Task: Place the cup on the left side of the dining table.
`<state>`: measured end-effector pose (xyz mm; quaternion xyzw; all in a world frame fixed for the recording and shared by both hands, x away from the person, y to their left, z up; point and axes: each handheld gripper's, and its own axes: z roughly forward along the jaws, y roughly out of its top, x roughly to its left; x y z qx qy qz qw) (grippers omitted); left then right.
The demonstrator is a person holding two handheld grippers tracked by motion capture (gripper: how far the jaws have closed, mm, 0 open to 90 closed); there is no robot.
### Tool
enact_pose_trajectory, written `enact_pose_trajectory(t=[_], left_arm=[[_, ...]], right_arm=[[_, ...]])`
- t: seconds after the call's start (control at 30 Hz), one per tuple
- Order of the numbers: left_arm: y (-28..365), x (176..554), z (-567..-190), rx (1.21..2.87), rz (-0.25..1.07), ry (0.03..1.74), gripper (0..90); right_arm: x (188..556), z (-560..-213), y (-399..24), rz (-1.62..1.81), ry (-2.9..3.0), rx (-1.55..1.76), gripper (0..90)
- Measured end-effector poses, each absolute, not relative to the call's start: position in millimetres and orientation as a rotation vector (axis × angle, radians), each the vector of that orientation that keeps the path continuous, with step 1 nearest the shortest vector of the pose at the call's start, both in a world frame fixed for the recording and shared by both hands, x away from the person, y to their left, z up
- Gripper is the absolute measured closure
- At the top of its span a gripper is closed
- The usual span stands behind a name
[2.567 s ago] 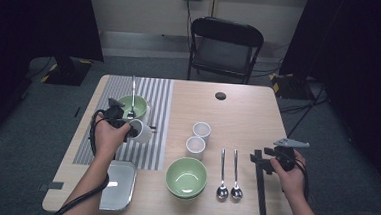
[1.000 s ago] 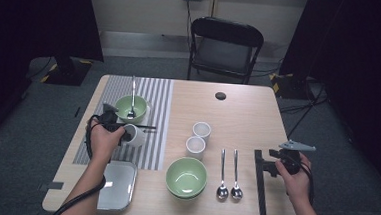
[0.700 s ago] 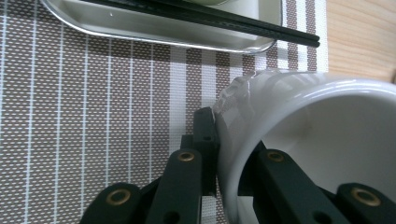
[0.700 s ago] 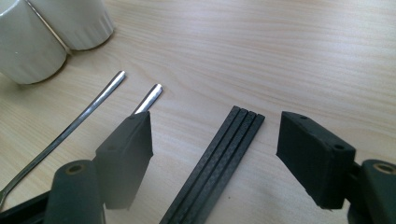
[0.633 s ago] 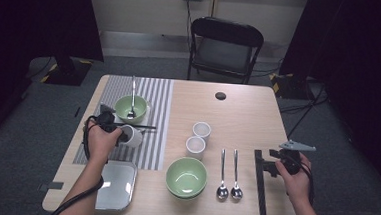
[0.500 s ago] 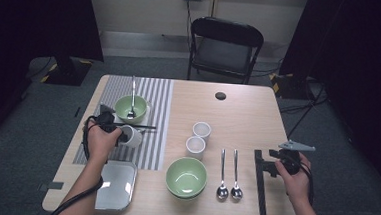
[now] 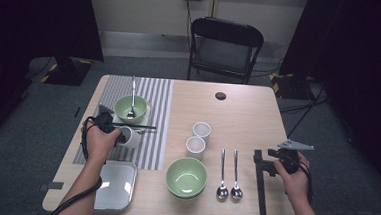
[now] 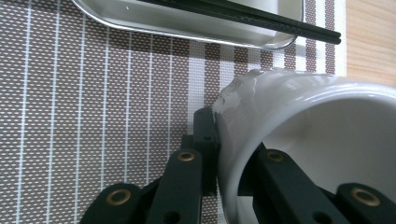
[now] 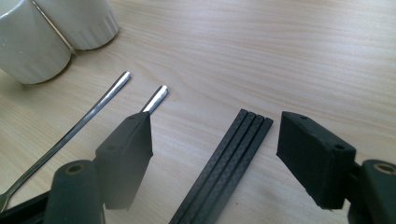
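I see the desk (image 7: pixel 238 115) w/ a striped mat (image 7: pixel 155 110). On the mat, my left gripper (image 8: pixel 219 186) has its fingers (image 8: pixel 180 186) pinched on the white cup's (image 8: pixel 299 135) wall, next to the green bowl (image 7: pixel 131 109). My right gripper (image 9: pixel 215 158) hangs wide open over the black chopsticks (image 9: pixel 224 163), holding nothing.

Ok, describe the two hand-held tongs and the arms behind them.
Both tongs are black. The left tongs have flat bar jaws with brass-coloured rivets, and a black cable trails back along the forearm. The right tongs have blocky black pads, and a grey three-cornered plate sits on top. Both forearms are bare, with no sleeves visible.
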<state>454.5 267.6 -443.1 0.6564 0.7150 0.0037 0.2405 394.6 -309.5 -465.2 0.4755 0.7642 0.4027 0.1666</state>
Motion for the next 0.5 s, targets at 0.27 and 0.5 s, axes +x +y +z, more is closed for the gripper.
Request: enact_pose_trajectory(t=[0.27,0.5], left_arm=[[268.7,457.0,-446.8,1.802,0.02,1.977,84.1],[271.4,457.2,-448.2,1.794,0.013,1.977,84.2]], right_arm=[[396.9,-465.3,-306.5,1.145,2.184,1.346,25.6],[397.6,-465.7,-304.7,1.149,2.187,1.342,25.6]])
